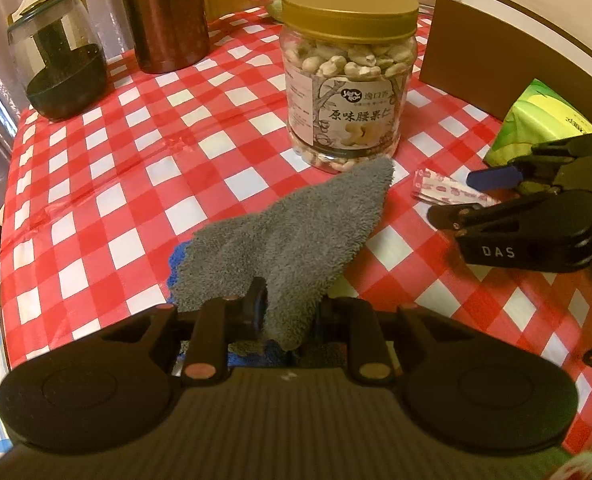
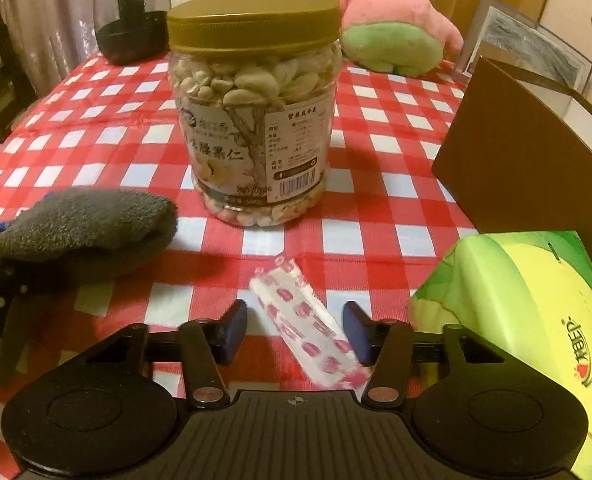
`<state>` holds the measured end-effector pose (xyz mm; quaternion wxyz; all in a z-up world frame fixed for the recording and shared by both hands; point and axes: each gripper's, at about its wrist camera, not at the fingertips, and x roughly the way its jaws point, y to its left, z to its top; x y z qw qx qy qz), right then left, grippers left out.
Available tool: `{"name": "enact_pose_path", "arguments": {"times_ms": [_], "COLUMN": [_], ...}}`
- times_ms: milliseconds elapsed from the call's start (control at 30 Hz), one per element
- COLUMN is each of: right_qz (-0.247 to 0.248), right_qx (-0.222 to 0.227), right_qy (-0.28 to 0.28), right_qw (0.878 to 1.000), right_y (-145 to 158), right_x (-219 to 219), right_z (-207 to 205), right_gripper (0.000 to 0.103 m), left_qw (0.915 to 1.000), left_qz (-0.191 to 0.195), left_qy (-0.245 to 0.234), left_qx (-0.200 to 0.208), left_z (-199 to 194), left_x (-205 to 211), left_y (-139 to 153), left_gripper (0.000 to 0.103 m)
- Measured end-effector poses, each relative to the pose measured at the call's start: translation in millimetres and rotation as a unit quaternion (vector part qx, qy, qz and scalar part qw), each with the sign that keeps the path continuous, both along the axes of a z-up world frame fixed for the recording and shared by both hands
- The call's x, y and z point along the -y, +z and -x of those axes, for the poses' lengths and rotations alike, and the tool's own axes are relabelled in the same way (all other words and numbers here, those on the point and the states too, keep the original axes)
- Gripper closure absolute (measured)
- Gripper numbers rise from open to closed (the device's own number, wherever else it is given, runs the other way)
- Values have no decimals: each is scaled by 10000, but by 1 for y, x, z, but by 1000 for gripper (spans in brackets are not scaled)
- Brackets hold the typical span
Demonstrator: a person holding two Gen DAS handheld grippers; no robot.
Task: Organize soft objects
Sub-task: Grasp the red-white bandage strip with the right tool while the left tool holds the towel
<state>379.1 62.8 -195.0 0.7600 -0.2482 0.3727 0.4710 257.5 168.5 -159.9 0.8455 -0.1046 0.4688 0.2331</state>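
My left gripper point(image 1: 290, 312) is shut on a grey fluffy cloth point(image 1: 296, 232), which hangs forward over the checked tablecloth point(image 1: 136, 168); a blue cloth edge point(image 1: 176, 260) shows under it. The grey cloth also shows in the right wrist view point(image 2: 84, 224) at the left. My right gripper point(image 2: 296, 330) is open, its blue pads either side of a small white packet with pink print point(image 2: 307, 320) lying on the table. The right gripper shows in the left wrist view point(image 1: 495, 196) at the right. A pink and green plush toy point(image 2: 395, 28) sits at the table's far side.
A cashew jar with a gold lid point(image 2: 256, 120) stands mid-table. A brown open box point(image 2: 535, 160) is at the right, a green tissue pack point(image 2: 527, 320) next to my right gripper. A dark glass jar point(image 1: 56, 60) and a brown canister point(image 1: 164, 16) stand at the far left.
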Motion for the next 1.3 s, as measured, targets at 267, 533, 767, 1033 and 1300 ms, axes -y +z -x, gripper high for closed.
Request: {"name": "enact_pose_path", "arguments": {"times_ms": [267, 533, 767, 1033, 1300], "right_qz": [66, -112, -214, -232, -280], "right_qx": [-227, -584, -555, -583, -673], "right_qy": [163, 3, -16, 2, -6], "right_qw": [9996, 9982, 9982, 9980, 9973], "right_y": [4, 2, 1, 1, 3], "right_x": [11, 16, 15, 17, 19], "right_z": [17, 19, 18, 20, 21], "right_gripper": [77, 77, 77, 77, 81], "left_qw": [10000, 9999, 9995, 9987, 9991], "left_qz": [22, -9, -118, -304, -239], "left_qy": [-49, -96, -262, -383, -345], "left_qx": [1, -53, -101, -142, -64], "left_z": [3, 1, 0, -1, 3], "left_x": [3, 5, 8, 10, 6], "left_y": [0, -1, -3, -8, -5], "left_gripper": [82, 79, 70, 81, 85]}}
